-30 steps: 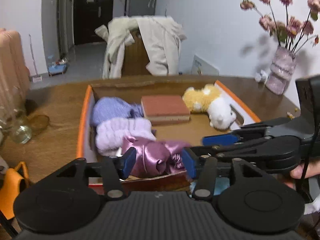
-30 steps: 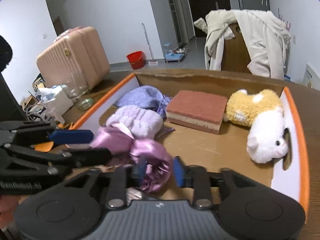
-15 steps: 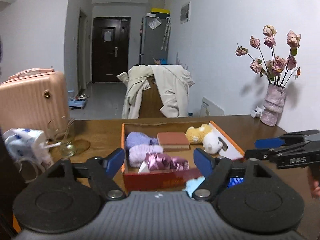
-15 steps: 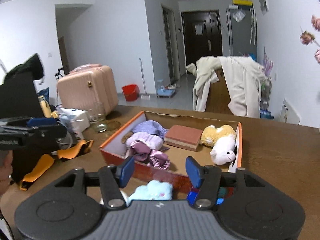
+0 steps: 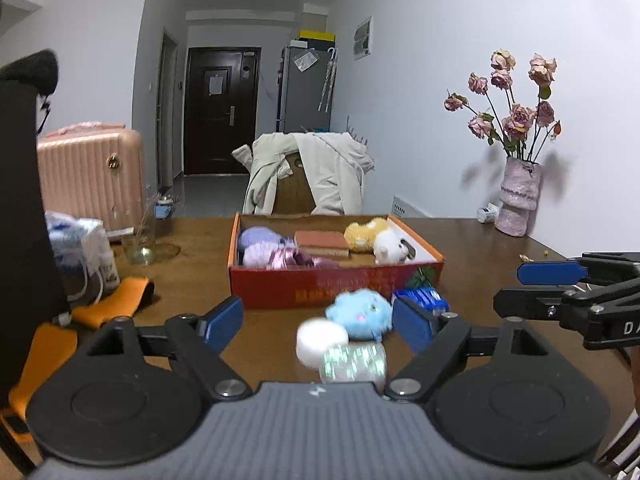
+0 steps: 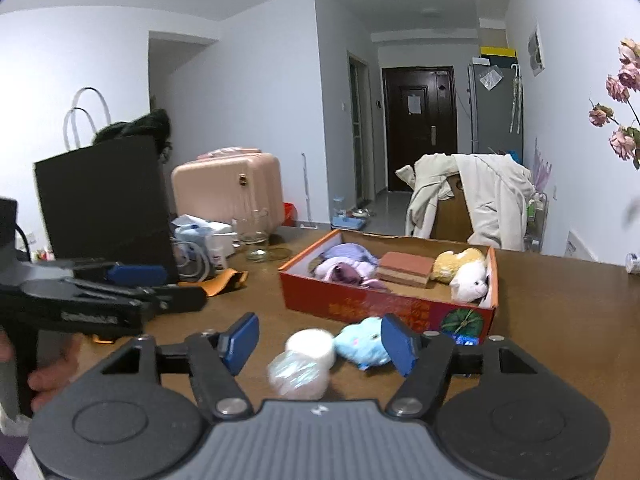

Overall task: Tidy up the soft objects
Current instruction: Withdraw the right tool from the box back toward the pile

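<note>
So right at the bottom of both views we've got the left tongs (image 5: 318, 322) and right tongs (image 6: 319, 344), both empty, blue pads wide apart and spreading wider, nothing pinched. Just past them, low centre of frame on the brown worktop (image 5: 500, 248), sit a blurry white roll (image 5: 322, 342), a shiny wrapped bundle (image 5: 354, 366) and a blue plush (image 5: 360, 314), with a blue packet (image 5: 424, 298) beside it against the box. Further back, mid-frame, the orange box (image 5: 320, 288) already holds purple knits (image 5: 260, 242), pink satin (image 5: 290, 258), a brown sponge block (image 5: 322, 242) and a yellow-and-white plush (image 5: 376, 238).
</note>
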Demonstrator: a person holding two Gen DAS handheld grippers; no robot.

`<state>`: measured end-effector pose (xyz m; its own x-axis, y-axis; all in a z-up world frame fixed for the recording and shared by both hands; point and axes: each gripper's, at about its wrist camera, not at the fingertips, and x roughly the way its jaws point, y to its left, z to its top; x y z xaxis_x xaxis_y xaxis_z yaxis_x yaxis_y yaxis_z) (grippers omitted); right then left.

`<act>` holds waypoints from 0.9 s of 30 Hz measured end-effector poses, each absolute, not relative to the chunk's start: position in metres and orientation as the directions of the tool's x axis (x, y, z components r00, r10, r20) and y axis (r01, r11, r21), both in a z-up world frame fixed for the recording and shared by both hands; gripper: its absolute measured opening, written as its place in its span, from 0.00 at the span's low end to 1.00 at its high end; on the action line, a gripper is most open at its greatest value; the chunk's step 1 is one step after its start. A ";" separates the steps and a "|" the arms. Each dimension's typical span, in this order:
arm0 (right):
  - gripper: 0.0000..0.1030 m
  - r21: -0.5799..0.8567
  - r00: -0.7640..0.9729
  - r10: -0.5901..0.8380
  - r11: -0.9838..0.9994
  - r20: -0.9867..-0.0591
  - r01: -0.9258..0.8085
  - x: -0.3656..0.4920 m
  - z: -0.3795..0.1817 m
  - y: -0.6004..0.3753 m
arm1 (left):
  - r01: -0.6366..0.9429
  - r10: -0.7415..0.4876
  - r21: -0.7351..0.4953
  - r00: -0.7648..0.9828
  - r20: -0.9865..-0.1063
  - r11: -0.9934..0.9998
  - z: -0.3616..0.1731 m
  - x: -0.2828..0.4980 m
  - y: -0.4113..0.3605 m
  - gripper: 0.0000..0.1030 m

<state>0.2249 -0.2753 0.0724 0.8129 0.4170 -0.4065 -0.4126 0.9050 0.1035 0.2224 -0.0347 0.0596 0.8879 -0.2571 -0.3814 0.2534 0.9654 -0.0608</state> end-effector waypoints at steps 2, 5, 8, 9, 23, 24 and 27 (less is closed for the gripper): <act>0.67 0.112 0.811 0.415 0.906 -0.412 -0.407 0.215 0.064 -0.275 | 0.251 -0.257 -0.067 0.882 -0.395 0.966 0.050 0.211 -0.034 0.82; 0.67 0.141 0.800 0.407 0.912 -0.440 -0.386 0.207 0.047 -0.274 | 0.247 -0.251 -0.066 0.872 -0.421 0.967 0.036 0.201 -0.035 0.82; 0.67 0.185 0.796 0.391 0.920 -0.462 -0.344 0.204 0.027 -0.276 | 0.230 -0.242 -0.081 0.861 -0.448 0.970 0.023 0.198 -0.031 0.82; 0.67 0.198 0.794 0.388 0.922 -0.467 -0.334 0.202 0.022 -0.279 | 0.223 -0.238 -0.087 0.857 -0.457 0.971 0.020 0.197 -0.029 0.82; 0.57 0.263 0.804 0.343 0.935 -0.486 -0.240 0.246 0.001 -0.305 | 0.346 -0.398 -0.198 0.766 -0.505 0.917 0.014 0.253 -0.055 0.64; 0.56 0.264 0.802 0.343 0.935 -0.489 -0.238 0.257 0.001 -0.306 | 0.371 -0.420 -0.201 0.756 -0.501 0.907 0.016 0.263 -0.061 0.61; 0.52 0.267 0.802 0.350 0.932 -0.484 -0.245 0.292 0.003 -0.309 | 0.405 -0.414 -0.125 0.780 -0.470 0.906 0.022 0.296 -0.079 0.59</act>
<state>0.2920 -0.3092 0.0028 0.8020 0.3496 -0.4843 -0.2449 0.9320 0.2673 0.2963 -0.0790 0.0217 0.7798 -0.4137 -0.4699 0.4051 0.9057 -0.1252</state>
